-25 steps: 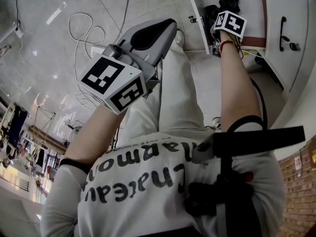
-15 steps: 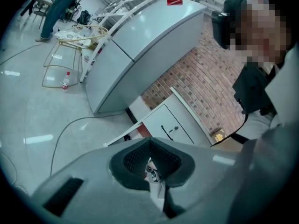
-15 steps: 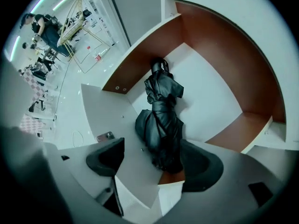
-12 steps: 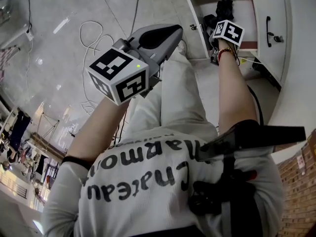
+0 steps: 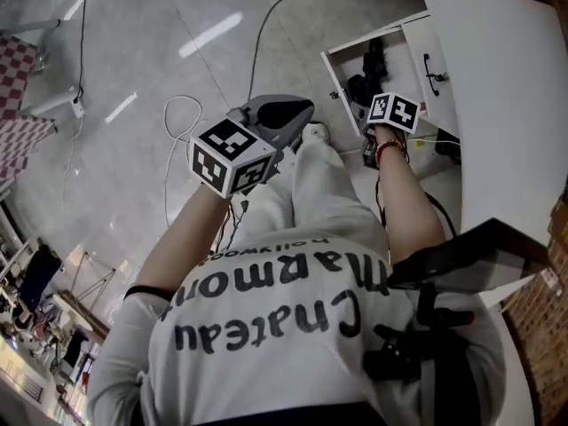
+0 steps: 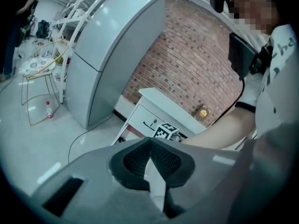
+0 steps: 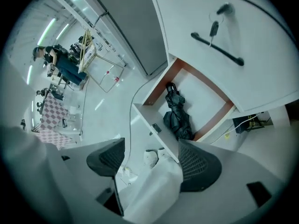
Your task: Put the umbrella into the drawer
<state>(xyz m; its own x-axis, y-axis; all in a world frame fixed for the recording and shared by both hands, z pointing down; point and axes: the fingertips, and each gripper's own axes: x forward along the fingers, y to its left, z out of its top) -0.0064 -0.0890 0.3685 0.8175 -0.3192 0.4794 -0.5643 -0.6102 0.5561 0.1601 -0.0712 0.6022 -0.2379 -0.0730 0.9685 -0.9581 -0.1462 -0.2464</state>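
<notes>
The black folded umbrella (image 7: 176,115) lies inside the open white drawer (image 7: 147,120), free of both grippers. In the head view the umbrella (image 5: 371,64) shows as a dark bundle in the drawer (image 5: 338,78) just beyond my right gripper's marker cube (image 5: 393,111). My right gripper (image 7: 152,160) hangs above the drawer's front, open, with nothing between its pads. My left gripper (image 5: 300,112) is held up over the person's leg, left of the drawer. Its pads (image 6: 161,157) meet at the tip, shut on nothing.
Above the open drawer is a shut drawer with a black handle (image 7: 217,43), under a white cabinet top (image 5: 497,105). Cables (image 5: 177,140) trail over the glossy floor. The person's shoes (image 5: 312,133) stand by the drawer front. A grey refrigerator (image 6: 112,55) stands beside the cabinet.
The head view has drawn back and up, so both grippers and the drawer look smaller and farther. The right gripper stays over the drawer; the left stays raised and shut.
</notes>
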